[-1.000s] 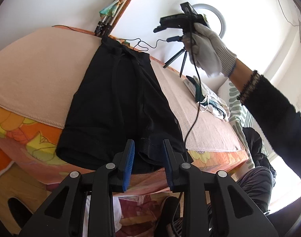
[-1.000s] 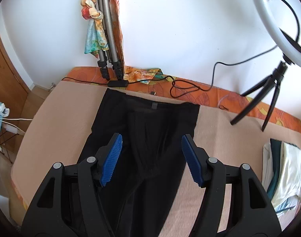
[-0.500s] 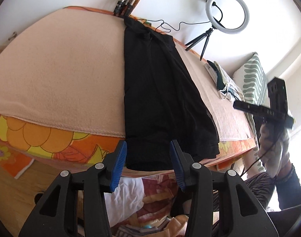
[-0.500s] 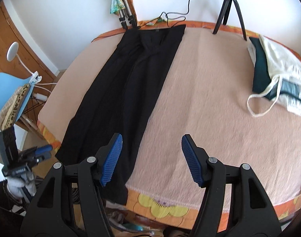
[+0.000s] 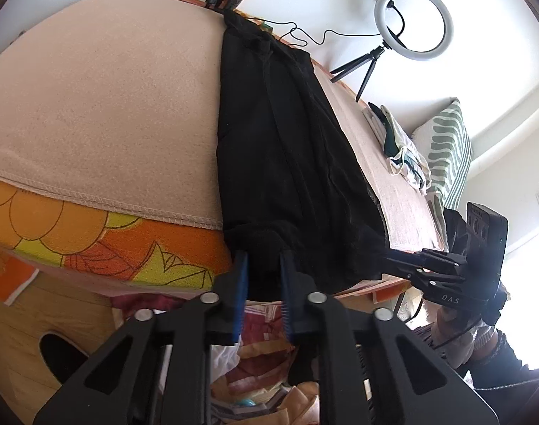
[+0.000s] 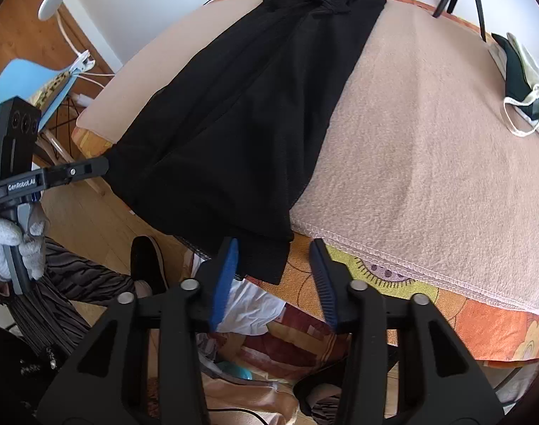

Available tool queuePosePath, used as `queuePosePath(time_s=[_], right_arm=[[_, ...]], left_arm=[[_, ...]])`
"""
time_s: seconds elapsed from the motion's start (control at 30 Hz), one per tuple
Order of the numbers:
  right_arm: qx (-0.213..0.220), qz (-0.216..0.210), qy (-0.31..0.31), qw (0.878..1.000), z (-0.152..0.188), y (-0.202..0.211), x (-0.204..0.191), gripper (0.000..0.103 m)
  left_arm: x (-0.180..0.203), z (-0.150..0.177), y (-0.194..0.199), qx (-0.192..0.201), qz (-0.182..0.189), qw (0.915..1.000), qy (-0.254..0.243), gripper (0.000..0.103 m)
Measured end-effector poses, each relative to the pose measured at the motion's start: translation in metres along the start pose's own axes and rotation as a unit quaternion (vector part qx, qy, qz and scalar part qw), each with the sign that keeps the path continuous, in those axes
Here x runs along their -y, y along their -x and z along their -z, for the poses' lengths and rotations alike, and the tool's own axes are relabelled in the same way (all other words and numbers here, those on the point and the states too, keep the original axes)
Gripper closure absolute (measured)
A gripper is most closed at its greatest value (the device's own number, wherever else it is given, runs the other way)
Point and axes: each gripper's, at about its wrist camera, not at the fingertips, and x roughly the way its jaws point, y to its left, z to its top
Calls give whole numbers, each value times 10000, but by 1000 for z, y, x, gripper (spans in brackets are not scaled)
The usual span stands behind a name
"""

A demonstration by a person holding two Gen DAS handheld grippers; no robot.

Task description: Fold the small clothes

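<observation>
A pair of black trousers [image 5: 287,141] lies lengthwise on a beige blanket [image 5: 110,88] spread over a bed with an orange flowered cover [image 5: 92,233], the leg ends hanging over the near edge. The left gripper [image 5: 262,265] has just closed its jaws on the hem at one corner, and the dark cloth bunches between the blue pads. The right gripper [image 6: 273,258] has also been closing at the other corner; in its own view a flap of the hem hangs against the left pad [image 6: 227,265] while a gap shows before the other, so the jaws are not yet pressing the cloth. Seen from the left wrist, that gripper carries the letters "DAS" [image 5: 449,298]; seen from the right wrist, the left one, held in a white-gloved hand [image 6: 11,244], reads "GenRobot.AI" [image 6: 21,185]. A cloth bag [image 6: 527,81] with a dark green piece of fabric on it lies at the far right of the blanket; whether anything is inside cannot be told. A ring light [image 5: 412,21] on a small tripod stands at the wall, a striped cushion [image 5: 446,156] beside the bed, and a blue chair [image 6: 25,85] bears a patterned item.
</observation>
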Motion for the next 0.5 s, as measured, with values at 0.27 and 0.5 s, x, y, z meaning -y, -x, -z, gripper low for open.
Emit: queuePosePath(time_s=[0.27,0.5], right_arm=[[441,338,202,9983,-3,44,-8,99],[-77,381,792,9961,9,23,-38,99]], left_arm=[[10,-2,20,420,22,9987,-285,100],[-1,3,8,149,-21,9998,-102,100]])
